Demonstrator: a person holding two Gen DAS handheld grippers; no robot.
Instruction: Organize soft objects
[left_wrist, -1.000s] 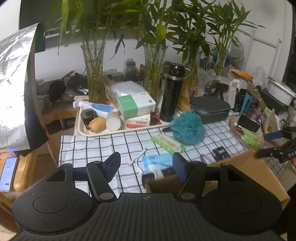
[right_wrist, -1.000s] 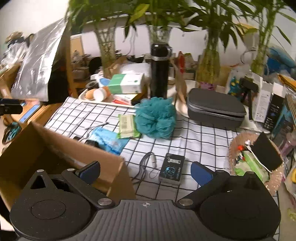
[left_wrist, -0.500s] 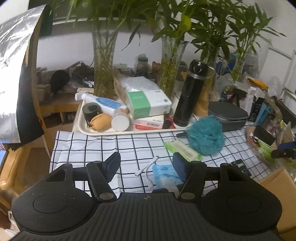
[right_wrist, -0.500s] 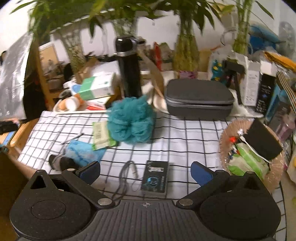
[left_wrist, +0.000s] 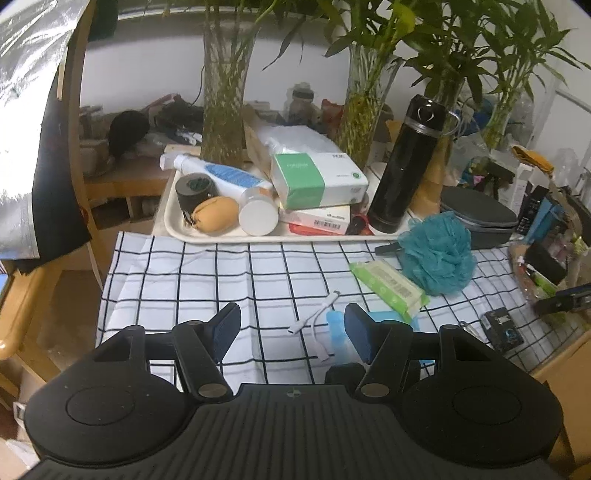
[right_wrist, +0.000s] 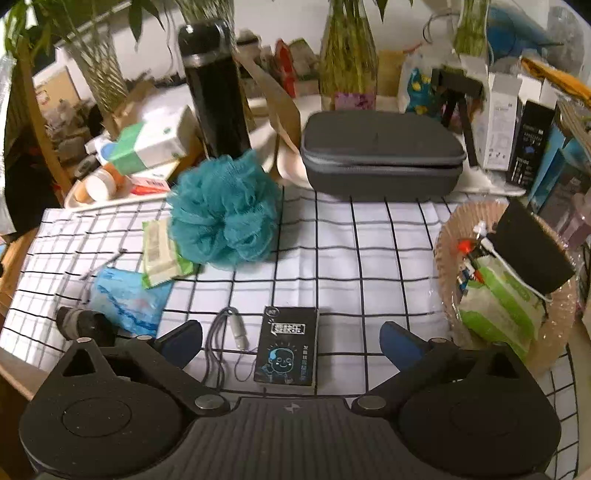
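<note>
A teal mesh bath sponge (left_wrist: 437, 254) (right_wrist: 225, 210) lies on the checked cloth, with a green wipes pack (left_wrist: 389, 286) (right_wrist: 160, 253) beside it and a light blue soft pack (right_wrist: 127, 299) (left_wrist: 338, 332) nearer the front. My left gripper (left_wrist: 291, 328) is open and empty above the cloth's front edge, the blue pack just behind its right finger. My right gripper (right_wrist: 291, 339) is open and empty over a small black card box (right_wrist: 286, 347), with the sponge ahead to the left.
A white tray (left_wrist: 221, 236) holds bottles, boxes and a black flask (left_wrist: 406, 166). A grey zip case (right_wrist: 380, 155) lies behind the sponge. A pink basket (right_wrist: 448, 236) with packets sits at right. A white cable (left_wrist: 314, 325) and a grey cord (right_wrist: 221, 343) lie on the cloth. Vases stand behind.
Both grippers have moved forward over the table. The cardboard box seen earlier at the front has dropped out of both views. Both grippers stayed open.
</note>
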